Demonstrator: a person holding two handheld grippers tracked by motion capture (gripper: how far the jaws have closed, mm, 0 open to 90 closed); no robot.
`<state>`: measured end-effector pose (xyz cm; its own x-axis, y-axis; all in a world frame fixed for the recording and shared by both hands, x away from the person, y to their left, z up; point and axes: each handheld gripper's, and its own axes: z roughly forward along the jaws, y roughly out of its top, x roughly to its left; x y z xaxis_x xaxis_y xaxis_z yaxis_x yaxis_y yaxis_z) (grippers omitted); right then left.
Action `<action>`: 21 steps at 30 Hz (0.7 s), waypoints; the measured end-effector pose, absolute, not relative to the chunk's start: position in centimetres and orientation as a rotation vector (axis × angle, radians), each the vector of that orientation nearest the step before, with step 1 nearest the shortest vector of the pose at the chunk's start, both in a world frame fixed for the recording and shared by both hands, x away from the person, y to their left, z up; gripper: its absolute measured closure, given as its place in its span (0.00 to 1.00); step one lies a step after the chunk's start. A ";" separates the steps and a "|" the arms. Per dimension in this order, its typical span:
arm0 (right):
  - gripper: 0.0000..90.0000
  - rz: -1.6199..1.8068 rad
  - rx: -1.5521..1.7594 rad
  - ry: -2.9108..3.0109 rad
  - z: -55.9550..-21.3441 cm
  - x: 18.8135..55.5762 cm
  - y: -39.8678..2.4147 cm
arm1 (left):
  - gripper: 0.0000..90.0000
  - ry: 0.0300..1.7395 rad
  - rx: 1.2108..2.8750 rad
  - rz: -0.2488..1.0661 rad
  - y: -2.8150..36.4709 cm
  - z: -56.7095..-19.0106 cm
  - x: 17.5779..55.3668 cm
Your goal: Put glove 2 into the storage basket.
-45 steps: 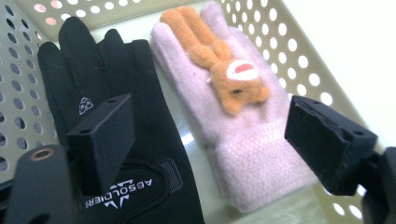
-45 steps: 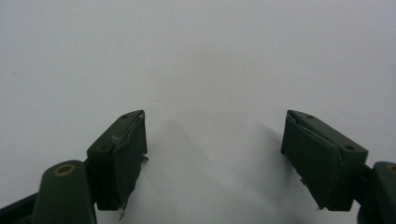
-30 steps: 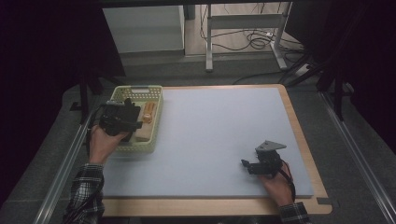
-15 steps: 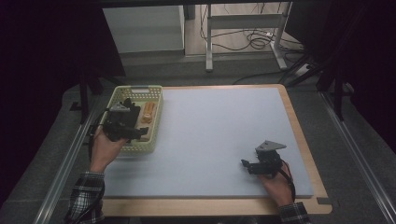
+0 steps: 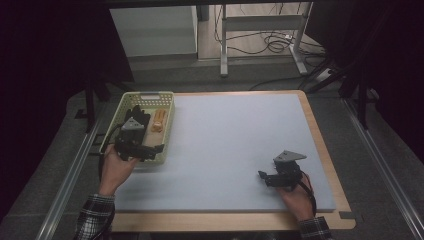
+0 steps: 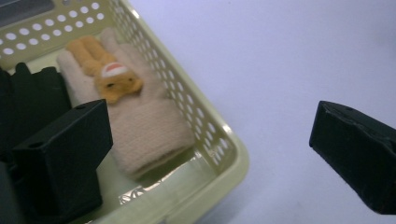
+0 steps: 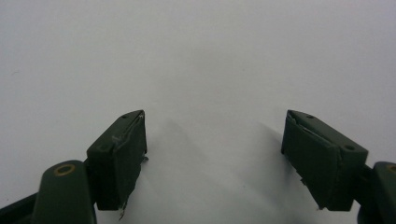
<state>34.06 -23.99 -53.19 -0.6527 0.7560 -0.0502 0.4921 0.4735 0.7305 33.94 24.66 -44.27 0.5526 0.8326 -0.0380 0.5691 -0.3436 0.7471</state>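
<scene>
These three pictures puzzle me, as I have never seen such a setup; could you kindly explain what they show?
A person sits at a table and holds a two-jaw tool in each hand. The high view looks down from above: the left gripper hovers over a yellow basket, the right gripper rests on the pale mat. The other two pictures come from cameras riding on the grippers, looking along their black jaws. The left gripper view shows a beige glove with a small orange animal figure in the basket, beside something black. Both grippers are open and hold nothing.
</scene>
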 end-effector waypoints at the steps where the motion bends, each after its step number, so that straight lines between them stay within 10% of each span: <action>1: 0.24 0.994 1.048 2.358 -53.2 34.1 -24.0 | 0.00 1.118 2.053 0.458 24.5 -44.3 33.8; 21: 0.24 0.995 1.049 2.356 -53.2 34.0 -24.0 | 0.00 0.963 2.097 0.461 19.5 -45.3 31.3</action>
<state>34.05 -23.98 -53.20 -0.6518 0.7567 -0.0505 0.4916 0.4723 0.7316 31.26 19.47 -45.33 0.6490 0.7608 0.0076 0.4828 -0.4196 0.7687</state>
